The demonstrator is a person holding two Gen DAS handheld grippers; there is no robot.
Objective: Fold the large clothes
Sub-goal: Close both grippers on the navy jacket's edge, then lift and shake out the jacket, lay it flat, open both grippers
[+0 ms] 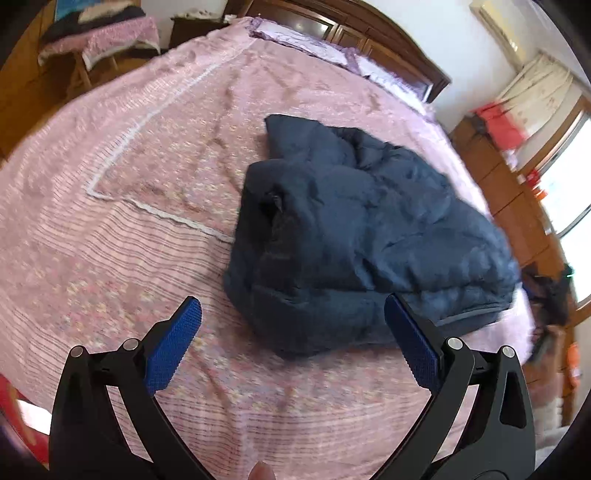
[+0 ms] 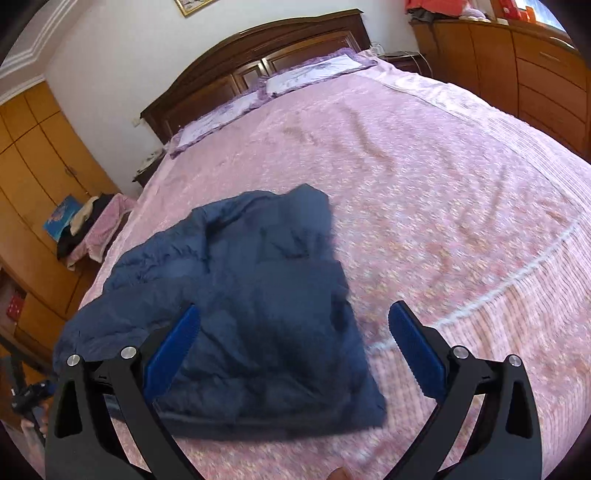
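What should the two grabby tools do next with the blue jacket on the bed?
Probably lower both onto the jacket and pinch its near edge. It lies crumpled on the pink bedspread, and the left tool and right tool both hover open above it, holding nothing, so nothing can be spread flat or folded until they take hold.

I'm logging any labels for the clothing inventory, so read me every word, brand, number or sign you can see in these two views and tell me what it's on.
No text can be read in either view.
Navy jacket: no tag, logo or print shows.
Pink bedspread: floral pattern only, no writing.
Framed picture on the wall: cut off by the edge, unreadable.
Blue item by the wardrobe: printed, but too small and blurred.
Red items near the window: blurred.
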